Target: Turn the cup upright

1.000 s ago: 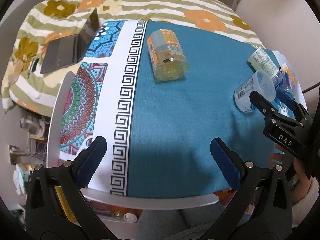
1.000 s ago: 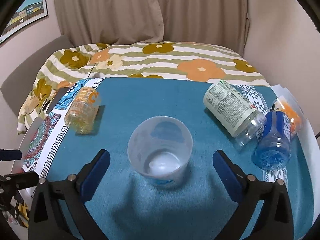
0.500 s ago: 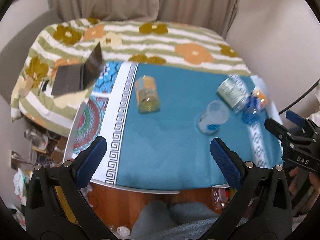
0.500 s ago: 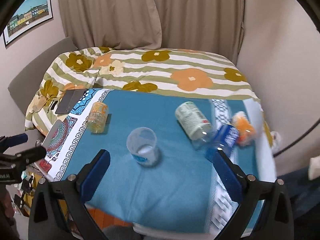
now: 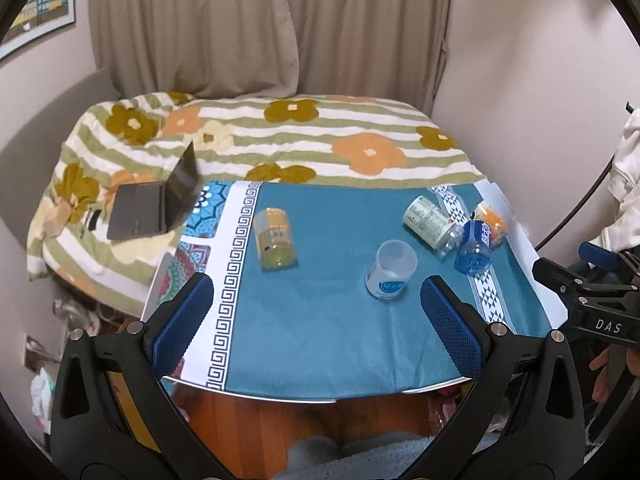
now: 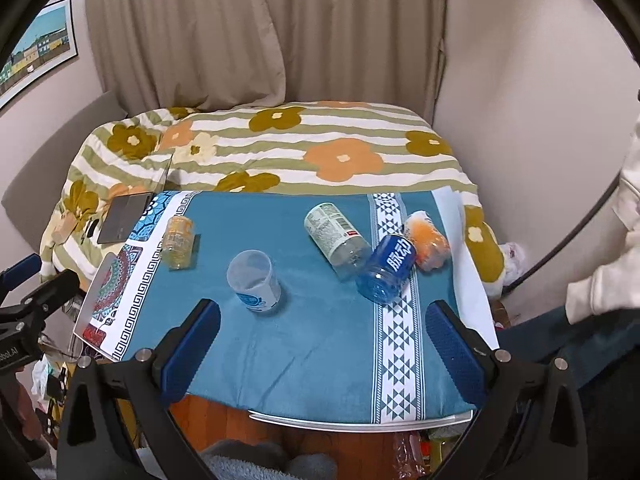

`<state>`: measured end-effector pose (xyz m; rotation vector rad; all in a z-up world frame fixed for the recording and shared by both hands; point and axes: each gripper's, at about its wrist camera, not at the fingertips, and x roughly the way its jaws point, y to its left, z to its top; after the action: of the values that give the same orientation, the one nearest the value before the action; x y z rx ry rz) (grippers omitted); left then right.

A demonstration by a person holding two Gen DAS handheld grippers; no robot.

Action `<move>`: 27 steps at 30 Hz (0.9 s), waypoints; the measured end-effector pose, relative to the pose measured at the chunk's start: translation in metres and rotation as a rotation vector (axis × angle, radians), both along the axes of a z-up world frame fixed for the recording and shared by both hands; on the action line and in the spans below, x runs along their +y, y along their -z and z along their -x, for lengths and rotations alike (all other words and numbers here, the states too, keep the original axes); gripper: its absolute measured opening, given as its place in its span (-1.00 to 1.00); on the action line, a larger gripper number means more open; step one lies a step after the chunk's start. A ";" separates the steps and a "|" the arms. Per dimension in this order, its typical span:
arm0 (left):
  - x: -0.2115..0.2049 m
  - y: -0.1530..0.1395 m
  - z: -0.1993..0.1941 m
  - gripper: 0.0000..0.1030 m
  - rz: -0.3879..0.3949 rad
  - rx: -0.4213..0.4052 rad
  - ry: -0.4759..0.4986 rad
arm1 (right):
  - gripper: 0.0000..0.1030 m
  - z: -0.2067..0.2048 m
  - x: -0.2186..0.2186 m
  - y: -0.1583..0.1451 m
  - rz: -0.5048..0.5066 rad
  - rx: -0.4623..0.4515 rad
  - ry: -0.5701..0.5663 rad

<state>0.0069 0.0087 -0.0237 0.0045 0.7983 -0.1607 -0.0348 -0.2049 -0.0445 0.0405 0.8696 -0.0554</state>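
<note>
A clear plastic cup [image 5: 391, 275] with a blue label stands upright, mouth up, on the teal tablecloth; it also shows in the right wrist view [image 6: 254, 280]. My left gripper [image 5: 316, 326] is open and empty, held back above the table's near edge. My right gripper [image 6: 322, 338] is open and empty too, also back from the cup near the front edge. Each gripper shows at the edge of the other's view.
An orange-labelled bottle [image 5: 274, 239] lies at the left. A green-labelled bottle [image 6: 336, 236], a blue bottle [image 6: 387, 270] and an orange bottle [image 6: 427, 245] lie at the right. A laptop [image 5: 158, 204] sits on the flowered bedspread [image 5: 320, 136] behind the table [image 5: 288, 396].
Both grippers have pulled back and up from the table, so the cup and bottles look smaller and farther. The cup stands where it was.
</note>
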 end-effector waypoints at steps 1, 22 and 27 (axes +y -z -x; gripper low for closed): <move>0.000 -0.001 0.000 1.00 0.000 -0.004 0.001 | 0.99 0.001 -0.001 0.000 -0.002 -0.002 0.004; -0.001 -0.004 -0.004 1.00 0.003 -0.037 0.027 | 0.99 0.005 -0.004 -0.005 -0.002 -0.025 0.035; -0.004 -0.004 -0.007 1.00 -0.002 -0.039 0.032 | 0.99 0.002 -0.006 -0.006 -0.004 -0.026 0.044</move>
<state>0.0140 0.0049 -0.0199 0.0218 0.7601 -0.1896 -0.0365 -0.2112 -0.0381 0.0639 0.8428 -0.0944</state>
